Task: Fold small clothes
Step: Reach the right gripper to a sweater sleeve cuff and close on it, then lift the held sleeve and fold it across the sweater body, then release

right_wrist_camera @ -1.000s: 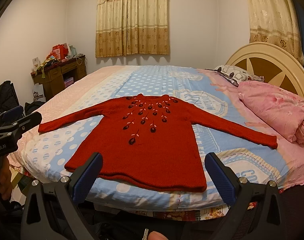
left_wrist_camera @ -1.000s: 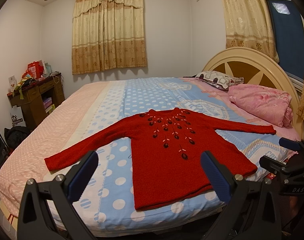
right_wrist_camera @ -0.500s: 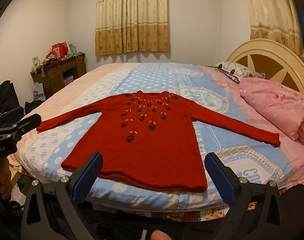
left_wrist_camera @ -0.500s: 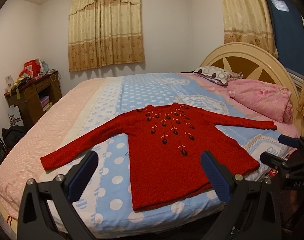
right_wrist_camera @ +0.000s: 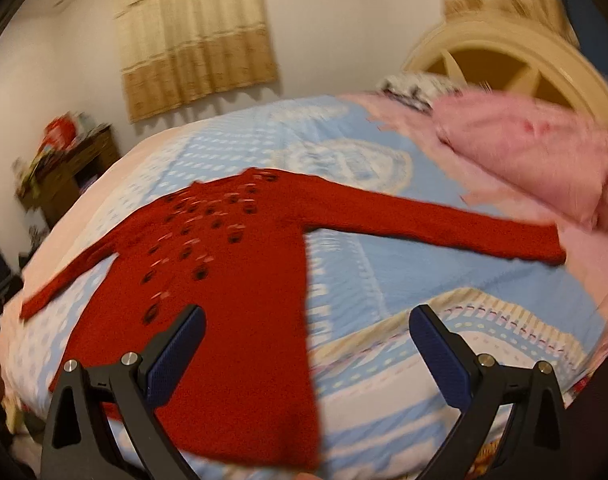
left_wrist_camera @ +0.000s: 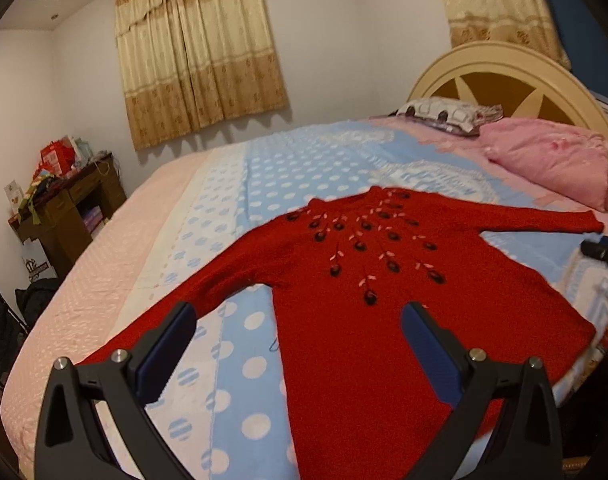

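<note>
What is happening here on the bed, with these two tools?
A person is about to fold a red sweater that lies flat on the bed, sleeves spread out. The left hand-held gripper and the right hand-held gripper are both open and empty, above the sweater's lower part. No fold has been made yet.

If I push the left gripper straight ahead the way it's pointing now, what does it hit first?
Most likely the red sweater. The left gripper is open, and between its fingers lie the sweater's body and a strip of the polka-dot sheet. Nothing else shows in that line, though depth is hard to judge here.
</note>
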`<state>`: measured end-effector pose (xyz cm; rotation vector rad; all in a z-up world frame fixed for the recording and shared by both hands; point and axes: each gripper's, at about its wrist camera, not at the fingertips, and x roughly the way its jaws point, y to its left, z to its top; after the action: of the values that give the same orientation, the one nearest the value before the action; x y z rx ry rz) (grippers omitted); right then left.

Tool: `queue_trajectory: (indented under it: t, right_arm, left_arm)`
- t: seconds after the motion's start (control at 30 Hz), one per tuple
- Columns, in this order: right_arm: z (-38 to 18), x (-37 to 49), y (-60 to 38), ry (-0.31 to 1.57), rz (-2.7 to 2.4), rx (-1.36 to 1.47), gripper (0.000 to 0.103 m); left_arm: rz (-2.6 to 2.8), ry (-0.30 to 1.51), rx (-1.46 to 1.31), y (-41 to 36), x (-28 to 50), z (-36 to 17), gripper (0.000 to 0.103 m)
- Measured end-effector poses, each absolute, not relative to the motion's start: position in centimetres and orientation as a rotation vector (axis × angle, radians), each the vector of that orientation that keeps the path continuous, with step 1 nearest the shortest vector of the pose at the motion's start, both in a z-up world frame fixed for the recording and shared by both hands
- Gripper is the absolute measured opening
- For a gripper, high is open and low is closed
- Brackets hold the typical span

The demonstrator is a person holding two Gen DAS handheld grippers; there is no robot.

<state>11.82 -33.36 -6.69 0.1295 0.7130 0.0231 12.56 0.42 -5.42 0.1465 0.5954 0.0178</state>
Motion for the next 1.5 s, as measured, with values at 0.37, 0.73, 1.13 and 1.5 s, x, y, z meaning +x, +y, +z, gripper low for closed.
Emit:
queue_trajectory:
  t: [0.37,0.73,1.13,1.5]
  right_arm:
    - [-9.2,16.3,-52.8,0.73,-0.363,0.424,0.079]
    - [-10.6,18.9,-60.8,0.794,-0.546,0.442,0.066]
    - [-11.5,23.1,-59.6,0.882,-0.497,0.364,0.025]
    - [-7.7,27.0,-53.6,0.838,-0.332,0.305,0.019]
  left_arm:
    - [0.017,0.619,0.152,0.7,18.9,-7.1,0.103]
    - [0.0,0.692,0.169,0.5,24.6,-9.8,0.103]
    - [0.013,0.77,0.117,2.4,26.0,-12.4,0.103]
    - [0.011,0.765,0.047,4.8,25.6,-12.1,0.103]
